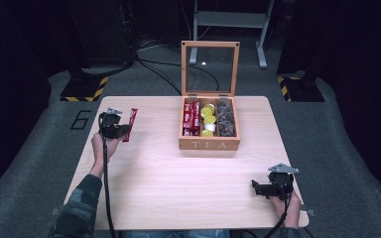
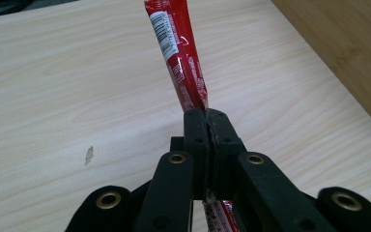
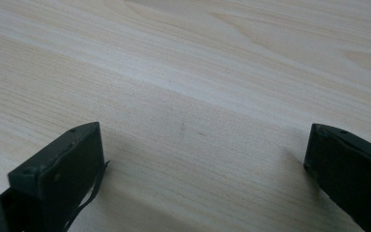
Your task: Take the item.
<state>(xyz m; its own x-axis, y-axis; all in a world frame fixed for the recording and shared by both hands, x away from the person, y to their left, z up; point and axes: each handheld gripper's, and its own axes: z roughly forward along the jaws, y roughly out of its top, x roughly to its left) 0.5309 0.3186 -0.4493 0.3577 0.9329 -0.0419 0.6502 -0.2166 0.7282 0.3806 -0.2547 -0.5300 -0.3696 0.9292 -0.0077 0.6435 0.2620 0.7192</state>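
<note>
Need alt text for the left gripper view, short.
The left gripper, its black fingers shut, pinches a long red foil stick packet that slants up and away over a pale wooden table. The light wooden wall of a box crosses the top right corner.

The desk (image 2: 53,96) is pale wood with a fine grain and a smooth, matt face. The red stick packet (image 2: 181,58) at the upper middle is glossy foil-like plastic, creased and catching light. The left gripper (image 2: 206,116) is matt black plastic with brass-coloured rivets. The tea box (image 1: 209,144) is smooth light wood.
</note>
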